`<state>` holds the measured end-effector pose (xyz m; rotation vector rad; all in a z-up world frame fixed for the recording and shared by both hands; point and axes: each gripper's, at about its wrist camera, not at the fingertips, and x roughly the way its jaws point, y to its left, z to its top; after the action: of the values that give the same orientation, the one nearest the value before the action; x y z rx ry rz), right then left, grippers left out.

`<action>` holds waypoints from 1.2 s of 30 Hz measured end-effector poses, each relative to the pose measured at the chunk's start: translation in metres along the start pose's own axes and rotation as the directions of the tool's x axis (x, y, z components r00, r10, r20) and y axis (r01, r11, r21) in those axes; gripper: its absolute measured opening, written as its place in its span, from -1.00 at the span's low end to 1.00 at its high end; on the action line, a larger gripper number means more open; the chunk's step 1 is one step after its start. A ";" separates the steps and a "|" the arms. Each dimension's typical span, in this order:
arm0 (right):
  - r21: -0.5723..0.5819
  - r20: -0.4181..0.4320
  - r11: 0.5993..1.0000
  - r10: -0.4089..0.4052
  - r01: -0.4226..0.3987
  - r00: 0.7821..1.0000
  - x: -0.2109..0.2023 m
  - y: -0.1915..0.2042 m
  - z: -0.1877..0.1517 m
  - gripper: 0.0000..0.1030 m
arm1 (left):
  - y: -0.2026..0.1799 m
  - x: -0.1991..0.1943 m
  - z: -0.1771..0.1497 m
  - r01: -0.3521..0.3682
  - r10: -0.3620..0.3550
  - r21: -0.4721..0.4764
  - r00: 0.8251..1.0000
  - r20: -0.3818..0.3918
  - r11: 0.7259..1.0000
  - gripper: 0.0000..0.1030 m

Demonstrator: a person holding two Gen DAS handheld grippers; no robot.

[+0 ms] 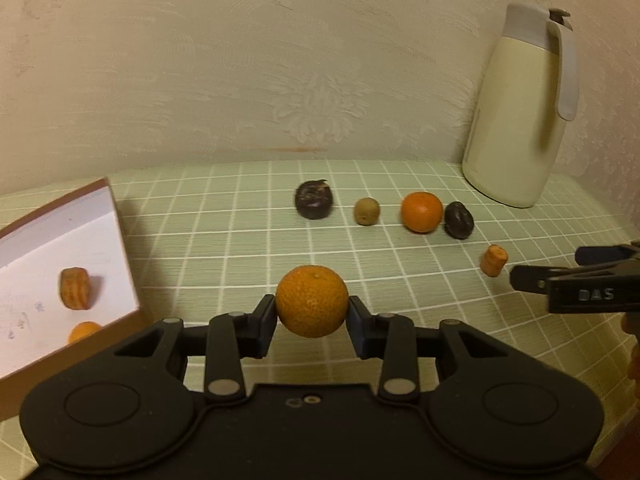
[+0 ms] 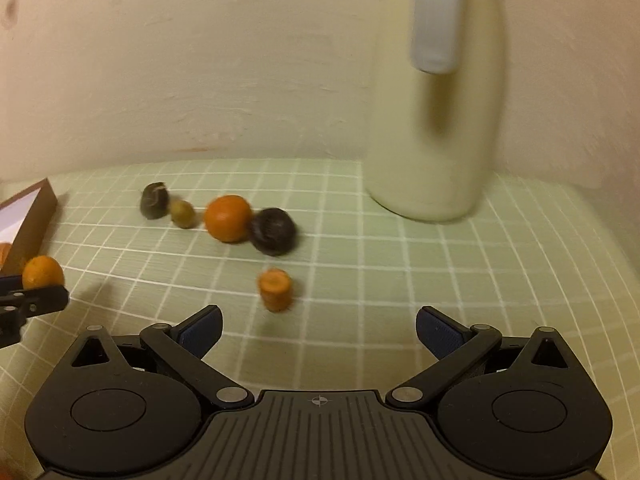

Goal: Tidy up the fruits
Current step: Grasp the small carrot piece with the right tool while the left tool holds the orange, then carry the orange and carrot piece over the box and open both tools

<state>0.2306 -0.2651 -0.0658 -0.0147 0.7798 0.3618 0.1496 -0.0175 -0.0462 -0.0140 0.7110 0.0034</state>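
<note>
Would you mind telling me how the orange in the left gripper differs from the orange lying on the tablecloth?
The held orange is pinched between the left gripper pads, above the cloth; the other orange rests on the checked tablecloth, close beside a dark fruit. The held orange has a paler, pitted skin; the other orange looks deeper in colour and smoother. Both are round and orange.

Tangerine (image 1: 311, 301) pitted, matt; jug (image 1: 520, 120) smooth plastic; tablecloth (image 1: 240, 220) matt; box (image 1: 60, 248) cardboard.
</note>
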 end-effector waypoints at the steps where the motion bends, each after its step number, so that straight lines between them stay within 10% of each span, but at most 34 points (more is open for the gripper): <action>1: -0.009 0.004 1.000 0.006 -0.006 1.000 0.003 0.004 0.002 0.99 | 0.002 -0.002 0.000 -0.003 0.003 0.000 1.000 -0.001 1.000 -0.45; 4: -0.011 -0.003 0.999 0.033 -0.033 0.999 0.013 0.011 0.007 0.28 | 0.007 -0.004 -0.003 -0.012 0.012 -0.003 1.000 -0.009 1.000 -0.45; 8: -0.008 -0.020 0.999 0.038 -0.038 0.999 0.025 0.017 0.012 0.17 | 0.015 -0.009 -0.006 -0.023 0.023 -0.017 1.000 -0.012 1.000 -0.45; 14: 0.001 -0.075 1.000 0.007 -0.007 0.997 0.039 0.015 0.014 -0.57 | 0.024 -0.016 -0.008 -0.034 0.034 -0.026 0.999 -0.008 0.999 -0.45; 36: -0.112 0.018 0.985 0.131 -0.128 0.991 -0.033 0.065 0.032 -0.57 | 0.033 -0.054 -0.007 -0.038 0.041 -0.043 0.997 0.068 0.998 -0.45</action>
<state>0.2103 -0.2093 -0.0122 -0.0638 0.7371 0.5280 0.1039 0.0151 -0.0169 -0.0395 0.6423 0.0563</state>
